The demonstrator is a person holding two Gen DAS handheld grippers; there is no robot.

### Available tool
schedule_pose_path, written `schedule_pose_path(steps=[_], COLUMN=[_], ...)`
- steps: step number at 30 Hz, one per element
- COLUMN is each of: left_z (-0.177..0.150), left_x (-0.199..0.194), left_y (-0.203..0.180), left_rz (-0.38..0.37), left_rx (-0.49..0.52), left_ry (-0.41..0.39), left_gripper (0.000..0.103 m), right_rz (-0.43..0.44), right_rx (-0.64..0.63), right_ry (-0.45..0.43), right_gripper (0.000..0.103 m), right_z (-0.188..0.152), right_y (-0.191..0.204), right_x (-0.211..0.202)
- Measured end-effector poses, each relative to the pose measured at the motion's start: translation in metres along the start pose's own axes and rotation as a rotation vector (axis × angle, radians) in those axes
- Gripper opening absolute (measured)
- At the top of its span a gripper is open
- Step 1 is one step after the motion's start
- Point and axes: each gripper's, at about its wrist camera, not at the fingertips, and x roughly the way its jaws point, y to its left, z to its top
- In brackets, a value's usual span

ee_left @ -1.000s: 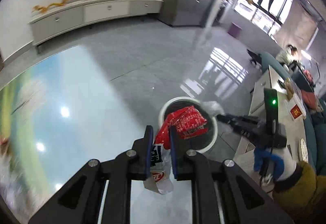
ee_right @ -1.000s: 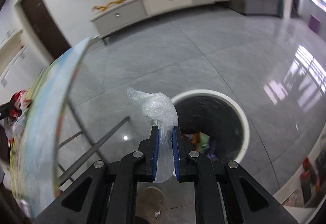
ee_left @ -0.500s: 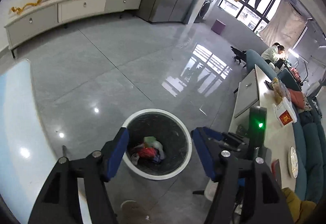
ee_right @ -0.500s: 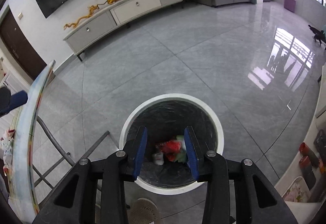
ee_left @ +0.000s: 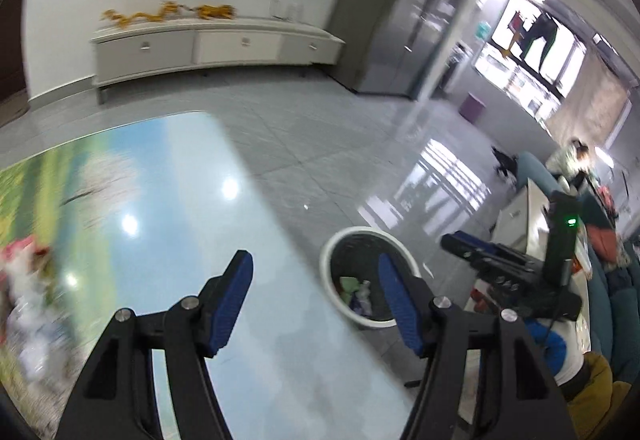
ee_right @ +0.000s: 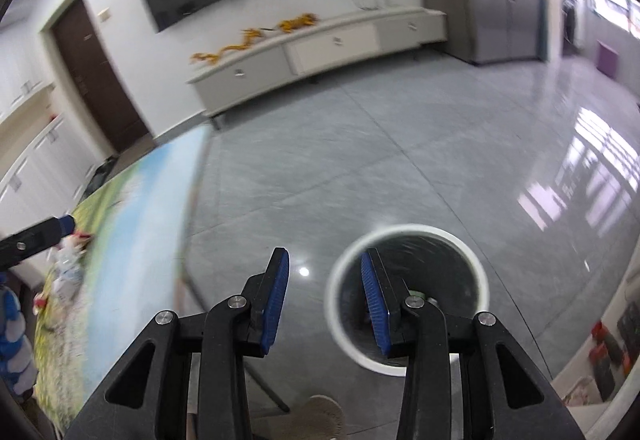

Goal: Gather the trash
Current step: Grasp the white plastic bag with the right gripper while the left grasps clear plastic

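Now both grippers (ee_left: 316,290) (ee_right: 323,286) empty — apart.

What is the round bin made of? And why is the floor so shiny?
The bin looks like white plastic, judging by its smooth, even rim, with a crinkly black bag lining the inside. The floor looks like polished grey stone or ceramic tile: thin joint lines cross it, and it mirrors the windows brightly.
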Motion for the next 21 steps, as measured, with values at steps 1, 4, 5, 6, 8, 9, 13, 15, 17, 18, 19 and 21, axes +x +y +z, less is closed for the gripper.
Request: schedule_pose_path(steps=[1, 4, 5, 6, 8, 9, 13, 15, 17, 18, 19, 21], left_z=[-0.005, -0.022, -0.028, -0.032, -0.042, -0.046, -0.061, -0.072, -0.075, -0.076, -0.076, -0.07], left_x=[-0.012, -0.045, -0.058, -0.065, -0.085, -0.092, -0.116, -0.124, -0.126, -0.124, -0.123, -0.116], left_y=[0.014, 0.059, 0.078, 0.091, 0.128, 0.144, 0.207, 0.235, 0.256, 0.265, 0.274, 0.284], left_rz=[0.017, 0.068, 0.091, 0.107, 0.155, 0.176, 0.27, 0.3, 0.315, 0.316, 0.317, 0.317], left_rx=[-0.018, -0.076, -0.104, -0.122, -0.175, -0.2, -0.287, -0.316, -0.342, -0.353, -0.361, -0.374], left_ry=[-0.016, -0.052, -0.066, -0.074, -0.09, -0.099, -0.12, -0.119, -0.113, -0.109, -0.104, -0.094], left_gripper=[0.063, 0.063, 0.063, 0.062, 0.061, 0.06, 0.053, 0.051, 0.049, 0.048, 0.047, 0.046], right_rz=[0.013, 0.067, 0.08, 0.101, 0.144, 0.161, 0.233, 0.271, 0.313, 0.328, 0.347, 0.385], right_rx=[-0.017, -0.097, -0.12, -0.15, -0.202, -0.224, -0.308, -0.354, -0.384, -0.391, -0.402, -0.434], right_ry=[-0.002, -0.003, -0.003, -0.002, 0.007, 0.013, 0.041, 0.068, 0.099, 0.109, 0.122, 0.148], right_gripper=[0.038, 0.038, 0.038, 0.038, 0.037, 0.037, 0.037, 0.037, 0.038, 0.037, 0.037, 0.037], right_z=[0.001, 0.008, 0.009, 0.011, 0.014, 0.015, 0.012, 0.014, 0.013, 0.012, 0.013, 0.011], right_y=[0.011, 0.059, 0.071, 0.088, 0.119, 0.133, 0.184, 0.215, 0.242, 0.25, 0.262, 0.289], right_x=[-0.001, -0.004, -0.004, -0.004, -0.002, 0.001, 0.014, 0.027, 0.042, 0.047, 0.053, 0.067])
